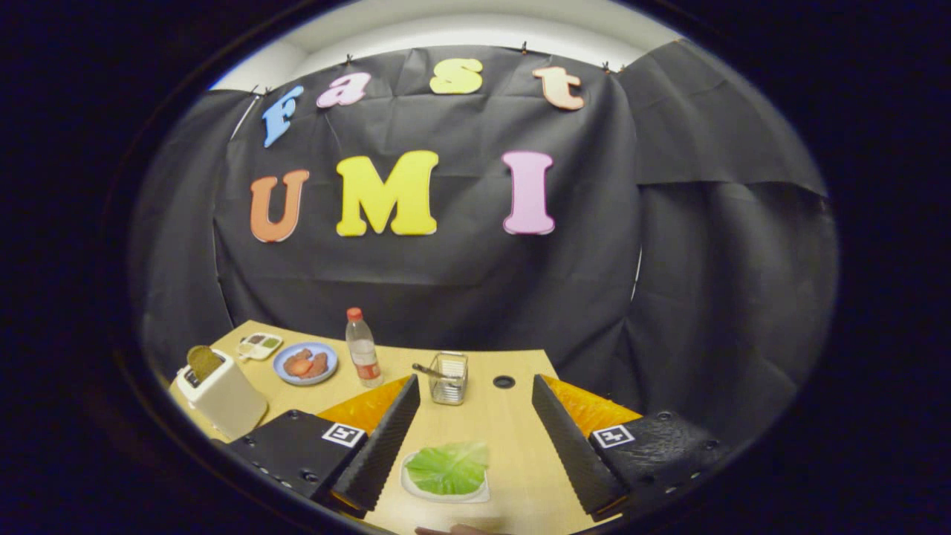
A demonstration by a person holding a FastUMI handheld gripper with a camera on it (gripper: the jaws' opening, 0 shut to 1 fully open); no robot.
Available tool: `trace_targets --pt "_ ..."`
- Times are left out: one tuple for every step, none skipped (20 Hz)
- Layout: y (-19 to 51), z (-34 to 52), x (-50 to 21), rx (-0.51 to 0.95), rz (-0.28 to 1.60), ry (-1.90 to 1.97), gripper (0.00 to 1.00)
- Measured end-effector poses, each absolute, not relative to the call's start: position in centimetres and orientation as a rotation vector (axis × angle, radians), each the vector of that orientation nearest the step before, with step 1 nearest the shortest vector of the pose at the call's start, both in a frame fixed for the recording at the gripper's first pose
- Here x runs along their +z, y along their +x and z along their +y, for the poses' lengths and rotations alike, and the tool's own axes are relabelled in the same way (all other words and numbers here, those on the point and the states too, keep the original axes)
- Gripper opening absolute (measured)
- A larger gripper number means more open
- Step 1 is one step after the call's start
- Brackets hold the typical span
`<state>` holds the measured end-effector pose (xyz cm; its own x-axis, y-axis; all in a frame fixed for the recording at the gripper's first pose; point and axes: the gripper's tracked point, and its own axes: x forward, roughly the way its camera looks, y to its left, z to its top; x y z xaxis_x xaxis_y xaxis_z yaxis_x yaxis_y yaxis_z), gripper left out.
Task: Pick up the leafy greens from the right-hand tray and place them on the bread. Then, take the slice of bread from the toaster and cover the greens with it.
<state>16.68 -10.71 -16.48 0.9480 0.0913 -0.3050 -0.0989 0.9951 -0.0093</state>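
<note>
Gripper (475, 453) spread wide around leafy greens (448, 468); wire basket (449, 377), bottle (362, 357), toaster (221, 394) beyond.

Clear plastic bottle (362, 357) with red cap, upright on wooden bench (513, 461), just right of blue plate (305, 363) carrying reddish food pieces. Small pale dish (259, 345) with dark contents beyond plate, near bench's far edge. Wire mesh holder (449, 378) mid-bench, an utensil handle protruding leftward. Round dark hole (504, 382) in bench beside holder.

The white slice of bread (446, 492) is largely covered by the green leaf (449, 468). Contents of the small white tray (259, 345) are too small to be identified.
</note>
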Motion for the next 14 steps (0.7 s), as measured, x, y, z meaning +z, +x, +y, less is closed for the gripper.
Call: trace_targets --pt "17.4 -10.8 -18.4 0.095 0.349 -0.028 0.95" --pt "18.1 -10.9 -20.2 0.095 0.391 -0.028 0.95" --pt "18.6 -10.6 -21.9 0.103 0.434 -0.026 0.95" --pt "19.0 -10.5 -23.5 0.108 0.473 -0.025 0.95" --pt "19.5 -10.5 -25.1 0.114 0.508 -0.029 0.95" --pt "20.0 -10.3 -26.3 0.124 0.535 -0.031 0.95" --pt "20.3 -10.4 -27.6 0.126 0.563 -0.038 0.95" --pt "20.7 -10.5 -28.9 0.126 0.592 -0.037 0.95" --pt "20.9 -10.6 -30.2 0.129 0.622 -0.034 0.95" --pt "21.3 -10.8 -31.7 0.127 0.658 -0.032 0.95" --pt "21.6 -10.7 -33.1 0.136 0.69 -0.024 0.95" --pt "21.9 -10.7 -34.4 0.142 0.721 -0.018 0.95" --pt "22.2 -11.1 -35.7 0.135 0.755 -0.019 0.95" --pt "22.3 -11.1 -36.7 0.134 0.794 -0.008 0.95"
